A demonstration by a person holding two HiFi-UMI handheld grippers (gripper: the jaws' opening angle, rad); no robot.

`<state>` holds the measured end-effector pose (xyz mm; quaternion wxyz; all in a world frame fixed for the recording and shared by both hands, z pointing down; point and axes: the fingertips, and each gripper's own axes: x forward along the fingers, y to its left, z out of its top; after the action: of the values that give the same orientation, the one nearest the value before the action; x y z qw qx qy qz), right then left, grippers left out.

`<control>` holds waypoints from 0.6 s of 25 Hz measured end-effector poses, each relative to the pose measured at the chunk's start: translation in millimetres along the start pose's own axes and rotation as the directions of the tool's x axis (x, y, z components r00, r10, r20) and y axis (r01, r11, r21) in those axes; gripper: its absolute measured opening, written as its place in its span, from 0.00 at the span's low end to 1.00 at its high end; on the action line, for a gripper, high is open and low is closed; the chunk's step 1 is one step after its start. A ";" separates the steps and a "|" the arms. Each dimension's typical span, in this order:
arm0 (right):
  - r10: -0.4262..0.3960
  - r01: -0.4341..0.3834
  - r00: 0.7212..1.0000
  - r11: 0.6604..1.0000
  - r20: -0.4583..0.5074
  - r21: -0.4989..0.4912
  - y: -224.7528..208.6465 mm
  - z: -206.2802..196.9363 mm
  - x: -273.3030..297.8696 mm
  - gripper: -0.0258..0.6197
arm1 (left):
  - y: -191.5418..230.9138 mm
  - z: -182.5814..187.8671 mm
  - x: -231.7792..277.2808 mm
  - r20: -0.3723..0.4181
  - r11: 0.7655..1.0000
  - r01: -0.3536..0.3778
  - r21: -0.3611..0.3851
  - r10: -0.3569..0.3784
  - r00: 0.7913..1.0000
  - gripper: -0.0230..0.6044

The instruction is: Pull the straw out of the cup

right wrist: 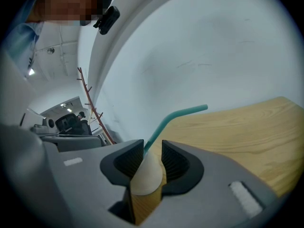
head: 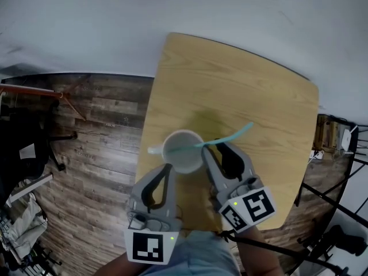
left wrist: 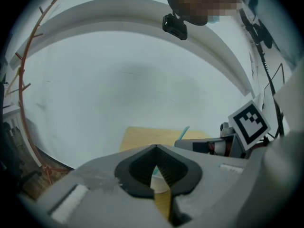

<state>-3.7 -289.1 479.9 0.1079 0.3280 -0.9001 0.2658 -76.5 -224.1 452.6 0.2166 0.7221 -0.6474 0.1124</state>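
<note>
Right tongs [head: 214, 149] released around the straw [head: 230, 135]; left tongs [head: 168, 167] clenched on nothing beside the cup [head: 183, 156].
Seen from the right gripper view, the jaws stood apart, and the teal straw [right wrist: 175, 115] rose through a gap wider than itself, above the white cup [right wrist: 145, 177]. Seen from the left gripper view, the jaw tips met, with nothing between them. The cup stood upright on the wooden table [head: 241, 85], towards its near left part. The straw sat in the cup, leaned right, and its bent top reached out over the table. Both tongs lay close to the cup's near side, one on each flank.
</note>
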 end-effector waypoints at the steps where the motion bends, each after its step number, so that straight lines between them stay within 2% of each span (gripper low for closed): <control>1: 0.003 -0.003 1.000 1.000 0.000 0.003 0.2 -0.6 1.5 0.24 | 1.3 -0.8 0.6 -0.002 1.000 -0.002 -0.001 0.002 1.000 0.07; 11: 0.025 -0.025 1.000 1.000 0.011 0.009 1.6 1.6 14.4 0.24 | 9.2 -4.6 7.1 -0.016 1.000 -0.011 -0.014 0.011 1.000 0.07; 15: 0.014 -0.014 1.000 1.000 0.013 0.015 2.1 2.6 16.1 0.27 | 13.8 -6.7 6.3 -0.027 1.000 -0.014 -0.017 0.014 1.000 0.07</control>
<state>-17.4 -297.8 482.8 0.0976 0.3243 -0.9010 0.2712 -88.4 -227.5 463.7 0.2309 0.7140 -0.6504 0.1180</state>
